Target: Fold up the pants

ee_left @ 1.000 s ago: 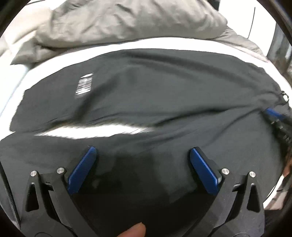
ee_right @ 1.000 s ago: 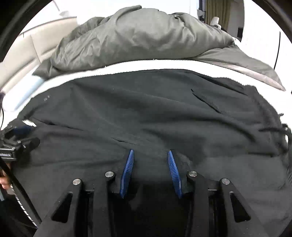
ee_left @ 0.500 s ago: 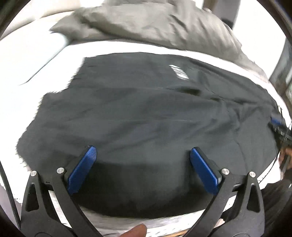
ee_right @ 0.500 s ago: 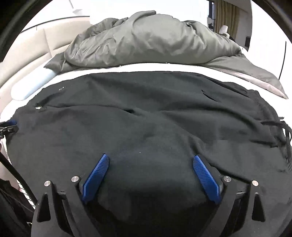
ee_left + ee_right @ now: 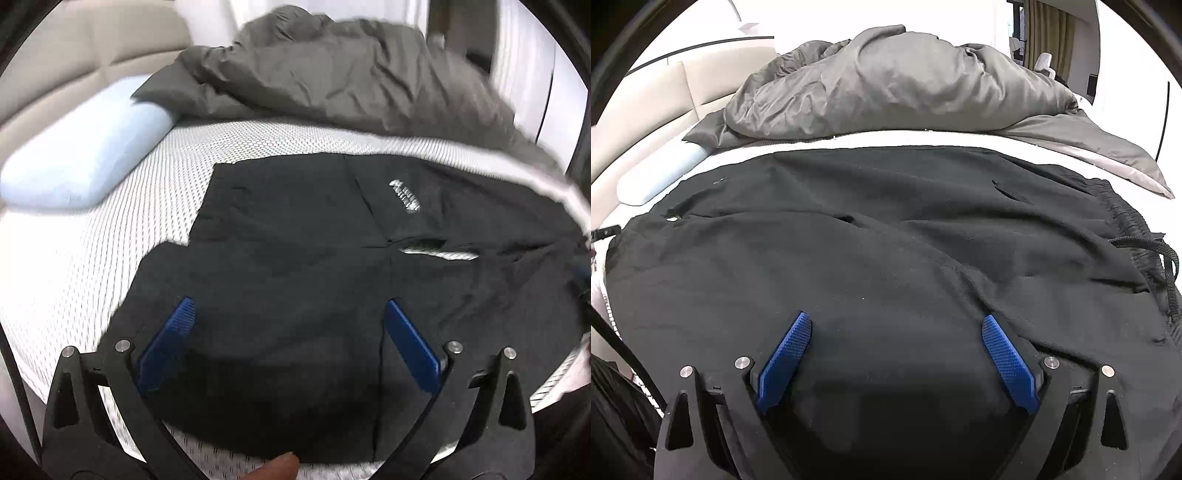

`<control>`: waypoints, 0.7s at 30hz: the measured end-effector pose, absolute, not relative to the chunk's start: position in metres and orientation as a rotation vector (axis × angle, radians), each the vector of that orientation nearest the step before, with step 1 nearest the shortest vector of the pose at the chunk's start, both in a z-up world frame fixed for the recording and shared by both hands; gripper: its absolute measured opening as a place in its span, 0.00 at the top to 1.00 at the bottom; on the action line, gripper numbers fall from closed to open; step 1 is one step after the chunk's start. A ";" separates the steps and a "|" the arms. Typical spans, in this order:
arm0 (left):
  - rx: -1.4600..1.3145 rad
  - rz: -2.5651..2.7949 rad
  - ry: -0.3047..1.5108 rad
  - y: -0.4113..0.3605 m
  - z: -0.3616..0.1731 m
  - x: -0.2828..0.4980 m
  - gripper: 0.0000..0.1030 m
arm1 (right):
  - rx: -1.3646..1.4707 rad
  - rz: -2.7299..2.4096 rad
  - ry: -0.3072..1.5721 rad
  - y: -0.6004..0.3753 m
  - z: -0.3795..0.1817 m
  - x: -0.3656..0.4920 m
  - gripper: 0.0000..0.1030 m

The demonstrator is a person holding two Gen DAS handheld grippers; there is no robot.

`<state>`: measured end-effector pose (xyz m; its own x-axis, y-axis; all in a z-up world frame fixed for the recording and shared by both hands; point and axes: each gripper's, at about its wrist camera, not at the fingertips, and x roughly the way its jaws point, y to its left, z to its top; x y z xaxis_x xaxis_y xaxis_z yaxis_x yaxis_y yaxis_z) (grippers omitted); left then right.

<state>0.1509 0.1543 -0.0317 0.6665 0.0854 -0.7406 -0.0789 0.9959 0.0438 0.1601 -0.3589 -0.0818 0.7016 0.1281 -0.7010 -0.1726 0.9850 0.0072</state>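
The black pants [image 5: 303,266] were laid across the white mattress [image 5: 110,229] of a bed, spread flat with one leg lying beside the other, a thin gap of sheet showing between them in the left wrist view. A white printed label [image 5: 404,195] was seen on the farther leg. The waistband with its dark drawstring [image 5: 1160,254] was found at the right in the right wrist view. A crumpled grey duvet [image 5: 894,85] was heaped behind the pants, and a pale blue pillow [image 5: 81,158] was placed at the left near the beige headboard [image 5: 92,44].

The left gripper [image 5: 291,343] was held over the near leg, its blue fingers [image 5: 168,349] spread wide with nothing gripped. The right gripper [image 5: 897,354] was poised over the cloth nearer the waist; its jaws had just been opening, and its fingers [image 5: 1008,362] stood wide apart, only loose fabric lying below them, none of it pinched.
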 end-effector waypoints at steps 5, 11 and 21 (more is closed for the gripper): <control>-0.011 0.291 0.952 0.208 -0.060 0.176 0.00 | -0.064 0.183 0.784 -0.363 -0.079 0.156 0.08; -0.200 0.421 0.919 0.258 -0.042 0.138 0.01 | -0.043 0.190 0.783 -0.374 -0.078 0.146 0.08; -0.016 -0.063 0.858 0.063 -0.019 0.095 0.01 | -0.146 0.239 0.755 -0.342 -0.081 0.119 0.03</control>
